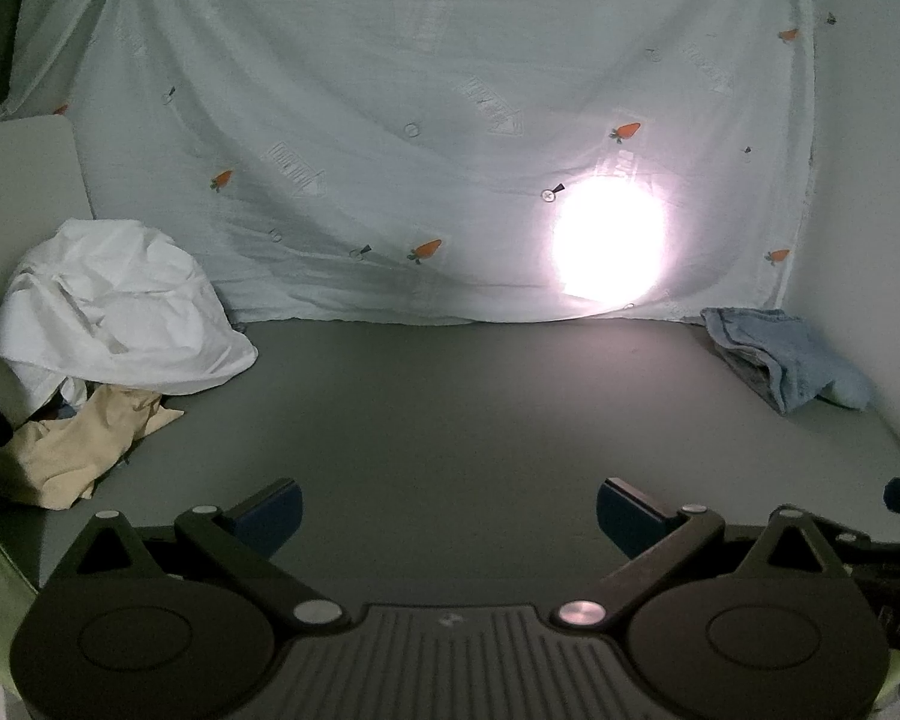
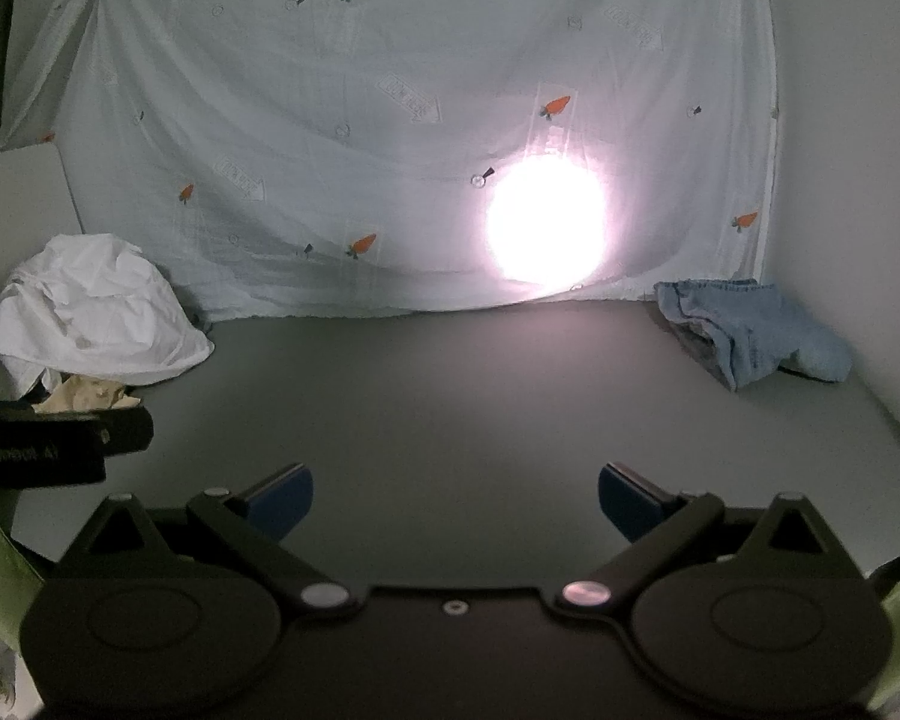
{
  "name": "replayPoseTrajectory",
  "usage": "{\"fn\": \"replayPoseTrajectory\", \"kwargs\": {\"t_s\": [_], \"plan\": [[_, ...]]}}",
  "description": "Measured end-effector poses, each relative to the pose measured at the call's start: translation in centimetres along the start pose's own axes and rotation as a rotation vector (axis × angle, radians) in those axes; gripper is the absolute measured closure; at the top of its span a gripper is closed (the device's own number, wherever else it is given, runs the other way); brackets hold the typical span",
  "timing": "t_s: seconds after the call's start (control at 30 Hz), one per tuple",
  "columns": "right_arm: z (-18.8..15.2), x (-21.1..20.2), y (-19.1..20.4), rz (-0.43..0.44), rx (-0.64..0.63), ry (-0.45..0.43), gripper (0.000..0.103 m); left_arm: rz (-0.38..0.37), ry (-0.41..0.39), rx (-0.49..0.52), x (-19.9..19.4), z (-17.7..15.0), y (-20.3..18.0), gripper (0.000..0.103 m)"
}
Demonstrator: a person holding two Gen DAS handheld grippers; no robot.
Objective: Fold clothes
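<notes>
Both grippers hang low over the near edge of the grey tabletop (image 1: 450, 420), nothing in either. Left gripper (image 1: 449, 516): jaws wide apart, blue pads (image 1: 276, 516) clear of any cloth. Right gripper (image 2: 455, 504): same, jaws spread, empty. Right wrist view also catches the left gripper body at its left edge, so the two sit just beside each other.

Clothes: white garment (image 1: 108, 312) heaped at far-left corner of the tabletop, crumpled, not folded. Beige garment (image 1: 72, 444) partly under and in front of it, along the left edge, also crumpled. Something bluish peeks between them, too small to tell. Blue denim piece (image 2: 750, 330) at far-right corner, bunched and roughly doubled over; whether it counts as a finished fold cannot be told, looks loose.

Middle of the tabletop carries no garment. Carrot-print sheet (image 1: 420, 120) hangs behind as backdrop, bright lamp glare (image 1: 609, 240) through it.

Progress, judged: at or near the start of a fold cycle. No garment is laid flat, none gripped. At least white and beige pieces left to do. Likely next: reach to the left pile, pull one piece to the middle, spread it
</notes>
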State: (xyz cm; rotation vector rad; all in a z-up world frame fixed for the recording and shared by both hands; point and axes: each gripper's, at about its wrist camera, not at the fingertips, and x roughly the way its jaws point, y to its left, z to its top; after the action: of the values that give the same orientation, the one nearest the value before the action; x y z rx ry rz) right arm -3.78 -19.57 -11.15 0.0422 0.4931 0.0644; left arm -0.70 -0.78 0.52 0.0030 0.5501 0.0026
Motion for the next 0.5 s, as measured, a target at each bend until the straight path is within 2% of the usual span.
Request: {"fn": "replayPoseTrajectory", "kwargs": {"t_s": [0.5], "plan": [[-0.06,-0.35,0.15,-0.011,0.003,-0.003,0.000,-0.002,0.003,-0.011,0.28,-0.27,0.31,0.000]]}}
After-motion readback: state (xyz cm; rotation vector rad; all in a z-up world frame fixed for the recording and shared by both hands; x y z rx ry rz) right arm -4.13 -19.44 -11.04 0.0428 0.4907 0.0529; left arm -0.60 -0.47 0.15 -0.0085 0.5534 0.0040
